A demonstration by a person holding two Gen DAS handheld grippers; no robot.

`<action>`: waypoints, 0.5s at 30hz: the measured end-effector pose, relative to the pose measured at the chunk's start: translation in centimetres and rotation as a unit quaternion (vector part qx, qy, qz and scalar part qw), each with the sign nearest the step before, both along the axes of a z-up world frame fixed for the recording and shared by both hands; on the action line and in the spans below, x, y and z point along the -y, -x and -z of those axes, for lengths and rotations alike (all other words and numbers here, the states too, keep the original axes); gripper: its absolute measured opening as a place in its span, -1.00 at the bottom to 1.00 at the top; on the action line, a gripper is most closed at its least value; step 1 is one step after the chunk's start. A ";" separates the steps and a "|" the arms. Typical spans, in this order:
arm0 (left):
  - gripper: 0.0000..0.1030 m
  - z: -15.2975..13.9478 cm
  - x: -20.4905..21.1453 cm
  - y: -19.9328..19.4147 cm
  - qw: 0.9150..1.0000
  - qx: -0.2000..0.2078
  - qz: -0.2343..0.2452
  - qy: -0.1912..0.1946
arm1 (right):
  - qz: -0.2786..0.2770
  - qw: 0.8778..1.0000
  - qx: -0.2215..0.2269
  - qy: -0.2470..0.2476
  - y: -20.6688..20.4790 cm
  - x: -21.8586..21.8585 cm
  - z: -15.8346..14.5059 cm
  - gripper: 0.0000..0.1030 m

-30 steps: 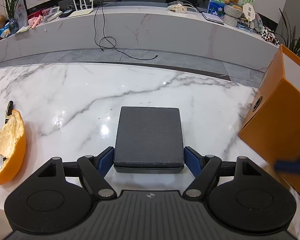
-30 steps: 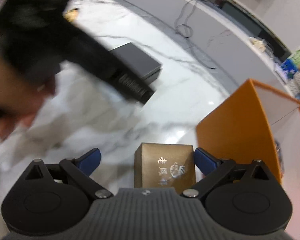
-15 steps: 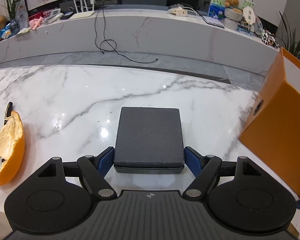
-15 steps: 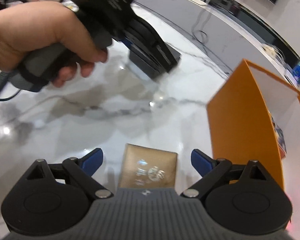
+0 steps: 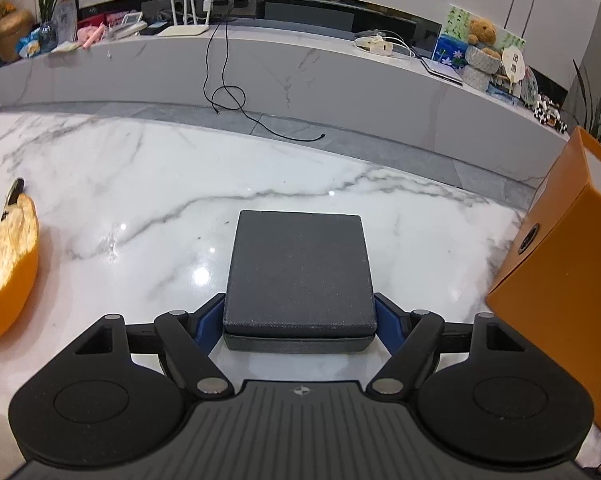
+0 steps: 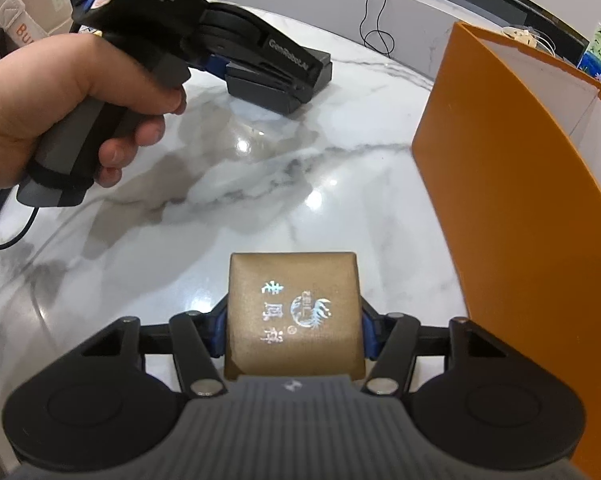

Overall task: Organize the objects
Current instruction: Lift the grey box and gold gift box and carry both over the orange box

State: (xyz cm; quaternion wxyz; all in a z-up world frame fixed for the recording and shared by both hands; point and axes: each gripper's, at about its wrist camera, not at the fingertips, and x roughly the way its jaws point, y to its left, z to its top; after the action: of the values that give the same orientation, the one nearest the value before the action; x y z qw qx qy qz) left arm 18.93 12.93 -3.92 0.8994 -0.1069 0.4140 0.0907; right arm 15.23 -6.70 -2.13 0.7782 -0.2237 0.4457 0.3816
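Marble surface (image 5: 140, 184) carries both boxes. Left gripper (image 5: 300, 316) is clamped on the flat dark grey box (image 5: 298, 272), blue pads against its two sides. Right gripper (image 6: 293, 330) has just been closing, and its pads now press the gold box (image 6: 294, 316) with silver lettering between them. Tall orange box (image 6: 516, 208) stands open just beside it, to the right.

Tabletop (image 5: 140, 184) white marble, grey veins. Dark grey speckled box (image 5: 298, 270), gold-brown box (image 6: 294, 316) with silver characters and emblem, orange box (image 6: 512, 184) with white inside. Orange peel (image 5: 4, 268) with pale pith; blue fingers (image 5: 210, 320) on black gripper frames.
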 end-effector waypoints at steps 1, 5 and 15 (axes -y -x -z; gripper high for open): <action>0.70 0.0 0.0 0.2 1.000 0.000 -0.001 0.000 | 0.001 1.000 -0.005 0.000 0.1 0.1 -0.1 0.18; 0.70 -0.2 0.6 0.7 1.000 -0.006 0.008 -0.013 | 0.010 1.000 -0.021 -0.006 0.5 0.7 -1.0 0.18; 0.70 -3.1 1.8 3.1 0.999 0.025 0.027 -0.015 | 0.058 0.996 0.002 -0.063 2.0 3.0 -6.8 0.18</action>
State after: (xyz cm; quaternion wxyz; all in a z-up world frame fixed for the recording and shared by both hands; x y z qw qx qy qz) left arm 15.82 11.12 -0.82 0.9131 -0.0847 0.3928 0.0694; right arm 13.24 -9.71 4.70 0.8125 -0.1483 0.4314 0.3629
